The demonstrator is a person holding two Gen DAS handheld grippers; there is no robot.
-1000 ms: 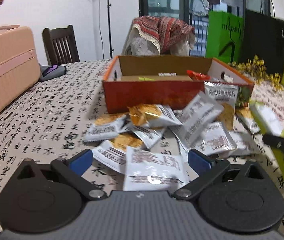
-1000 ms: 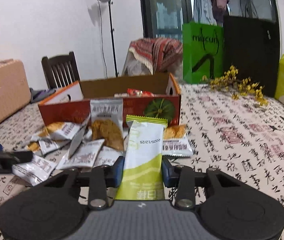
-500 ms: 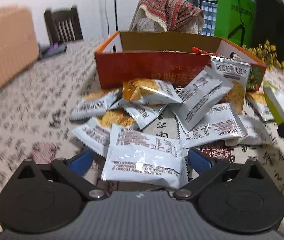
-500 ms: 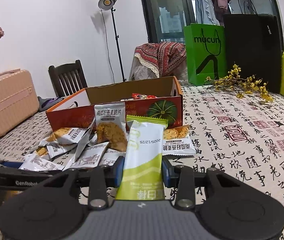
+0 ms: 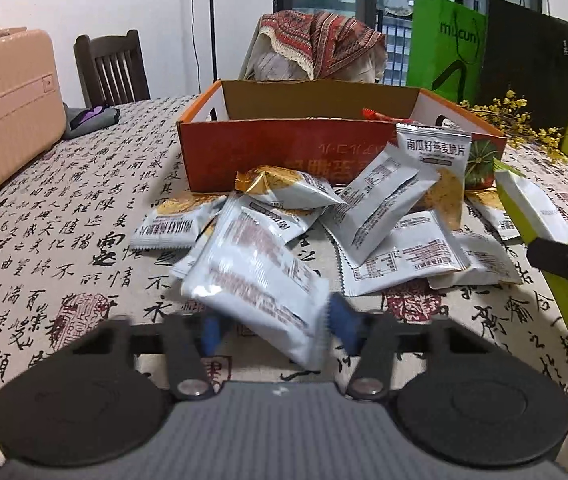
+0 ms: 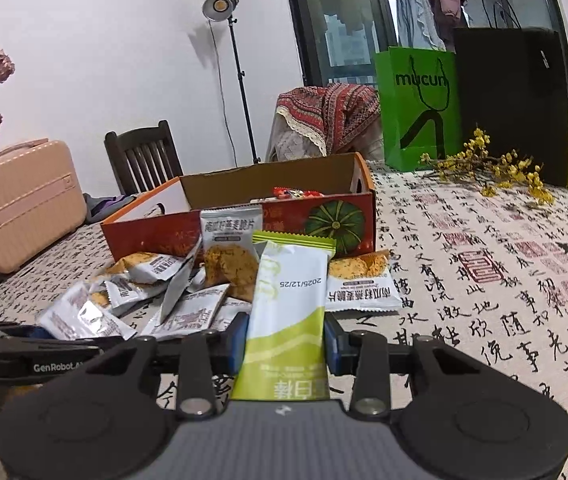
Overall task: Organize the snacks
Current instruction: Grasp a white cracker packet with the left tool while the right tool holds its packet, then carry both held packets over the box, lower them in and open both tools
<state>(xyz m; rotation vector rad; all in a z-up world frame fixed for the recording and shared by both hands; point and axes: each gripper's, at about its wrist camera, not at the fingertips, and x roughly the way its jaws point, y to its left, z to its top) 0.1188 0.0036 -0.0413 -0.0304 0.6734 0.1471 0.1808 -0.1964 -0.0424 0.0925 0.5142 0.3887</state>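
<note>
Snack packets (image 5: 383, 220) heaped against orange box (image 5: 284, 152)

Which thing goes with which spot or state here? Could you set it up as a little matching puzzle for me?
Things:
1. green-and-white packet
2. silver packet
3. orange box
4. pink case

Places or states:
A. open-topped, behind the snack pile
B. between the left gripper's fingers, tilted
C. at the table's far left edge
D. clamped in the right gripper

Pairs: 1-D, 2-B, 3-A, 4-C
</note>
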